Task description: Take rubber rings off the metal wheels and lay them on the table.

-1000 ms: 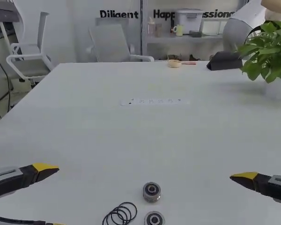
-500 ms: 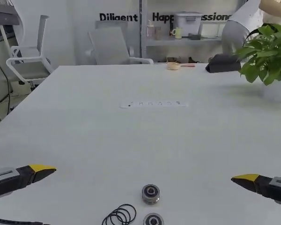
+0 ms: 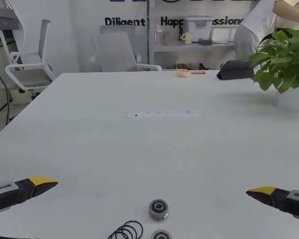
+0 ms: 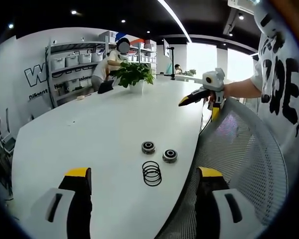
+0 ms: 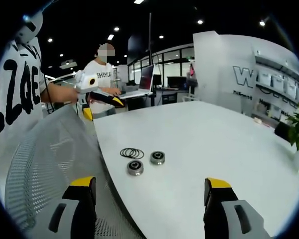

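Observation:
Two small metal wheels lie near the table's front edge: one (image 3: 158, 209) stands a little farther in, the other (image 3: 161, 235) is cut by the frame's bottom. Left of them lie several thin black rubber rings (image 3: 126, 231) in an overlapping pile. My left gripper (image 4: 143, 174) is open and empty, short of the rings (image 4: 151, 173) and wheels (image 4: 148, 147); its yellow fingertip (image 3: 42, 182) shows at the lower left. My right gripper (image 5: 150, 182) is open and empty too, well back from the wheels (image 5: 158, 158) and rings (image 5: 131, 153); its fingertip (image 3: 261, 191) shows at the lower right.
The white table (image 3: 149, 149) runs far back. On it lie a white power strip (image 3: 159, 113), a potted plant (image 3: 284, 64) at the right and a black bag (image 3: 235, 70). A grey mesh chair back (image 4: 239, 164) stands against the front edge. Chairs and a person are behind.
The head camera has tilted up a little, so the whole scene sits lower. The left gripper has drawn slightly left; wheels and rings have not moved.

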The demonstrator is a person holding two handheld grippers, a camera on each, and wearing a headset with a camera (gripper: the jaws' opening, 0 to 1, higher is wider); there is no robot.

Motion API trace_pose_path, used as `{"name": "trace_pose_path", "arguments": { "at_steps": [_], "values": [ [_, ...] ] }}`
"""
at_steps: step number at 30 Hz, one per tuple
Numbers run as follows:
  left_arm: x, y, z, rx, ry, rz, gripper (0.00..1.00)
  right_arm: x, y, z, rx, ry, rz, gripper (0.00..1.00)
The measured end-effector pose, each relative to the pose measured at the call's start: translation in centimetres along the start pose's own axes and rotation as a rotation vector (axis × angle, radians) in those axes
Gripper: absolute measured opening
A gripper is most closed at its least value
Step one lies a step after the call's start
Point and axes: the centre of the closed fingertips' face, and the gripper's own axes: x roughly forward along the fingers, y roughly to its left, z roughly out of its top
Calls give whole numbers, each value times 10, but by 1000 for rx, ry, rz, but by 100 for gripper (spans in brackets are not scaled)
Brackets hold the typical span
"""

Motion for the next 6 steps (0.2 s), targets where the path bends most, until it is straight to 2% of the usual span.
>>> {"name": "trace_pose_path", "arguments": {
  "at_steps": [6],
  "values": [
    [1, -1, 1, 9, 5, -4, 85, -2, -1, -2, -2, 5, -2, 89]
  ]
}}
